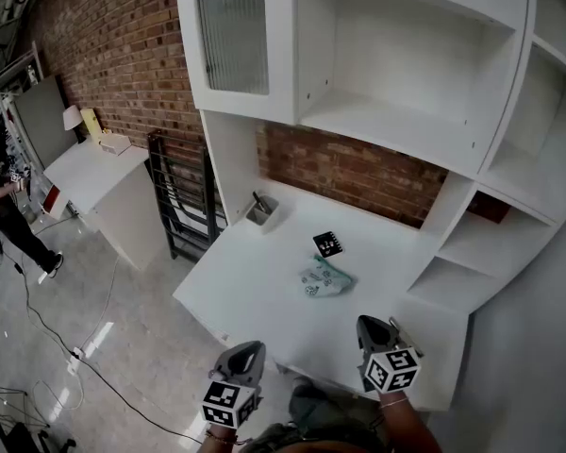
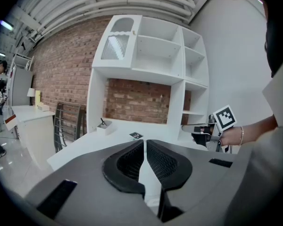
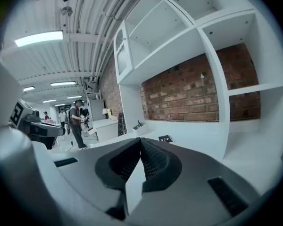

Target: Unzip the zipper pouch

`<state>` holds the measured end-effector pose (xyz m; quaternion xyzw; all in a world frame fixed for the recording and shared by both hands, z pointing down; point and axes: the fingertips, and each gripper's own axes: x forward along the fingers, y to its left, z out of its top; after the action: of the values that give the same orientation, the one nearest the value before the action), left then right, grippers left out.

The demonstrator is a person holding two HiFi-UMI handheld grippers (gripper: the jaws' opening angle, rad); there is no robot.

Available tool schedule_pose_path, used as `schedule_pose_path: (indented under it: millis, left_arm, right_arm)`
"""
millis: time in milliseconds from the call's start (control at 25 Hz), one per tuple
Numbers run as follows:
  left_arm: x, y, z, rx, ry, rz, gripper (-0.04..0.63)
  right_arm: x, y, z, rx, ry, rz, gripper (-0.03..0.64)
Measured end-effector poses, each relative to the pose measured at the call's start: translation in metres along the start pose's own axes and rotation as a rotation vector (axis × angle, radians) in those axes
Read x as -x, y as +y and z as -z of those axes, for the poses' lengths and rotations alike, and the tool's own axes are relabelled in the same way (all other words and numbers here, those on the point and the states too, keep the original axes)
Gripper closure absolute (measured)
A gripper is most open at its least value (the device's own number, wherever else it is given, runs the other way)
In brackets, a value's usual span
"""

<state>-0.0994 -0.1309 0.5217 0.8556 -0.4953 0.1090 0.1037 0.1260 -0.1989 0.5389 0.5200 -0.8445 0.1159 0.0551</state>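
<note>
The zipper pouch [image 1: 323,279], pale green with a printed pattern, lies flat near the middle of the white desk [image 1: 255,291]. Both grippers hover at the desk's near edge, well short of the pouch. My left gripper [image 1: 246,352] is below and left of it, and in its own view the jaws [image 2: 145,143] meet with nothing between them. My right gripper [image 1: 372,327] is below and right of the pouch, its jaws [image 3: 140,140] likewise shut and empty. Neither gripper view shows the pouch.
A black marker tile [image 1: 327,245] lies just behind the pouch. A small white box [image 1: 262,211] holding a pen stands at the back left. White shelves [image 1: 396,111] rise over the desk against a brick wall. A black rack [image 1: 181,206], a second table and a person stand left.
</note>
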Motion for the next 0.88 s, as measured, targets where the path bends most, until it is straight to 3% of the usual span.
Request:
schedule_pose_path:
  millis: [240, 560, 880]
  left_arm:
    - [0.011, -0.01, -0.002, -0.031, -0.015, -0.022, 0.58]
    - [0.015, -0.012, -0.01, -0.051, -0.044, -0.04, 0.58]
    - [0.02, 0.004, -0.016, -0.038, -0.069, -0.083, 0.58]
  right_arm:
    - [0.025, 0.011, -0.002, 0.061, -0.017, 0.04, 0.617]
    - [0.048, 0.01, -0.011, 0.029, -0.075, 0.116, 0.617]
    - [0.054, 0.012, -0.011, 0.07, -0.061, 0.124, 0.617]
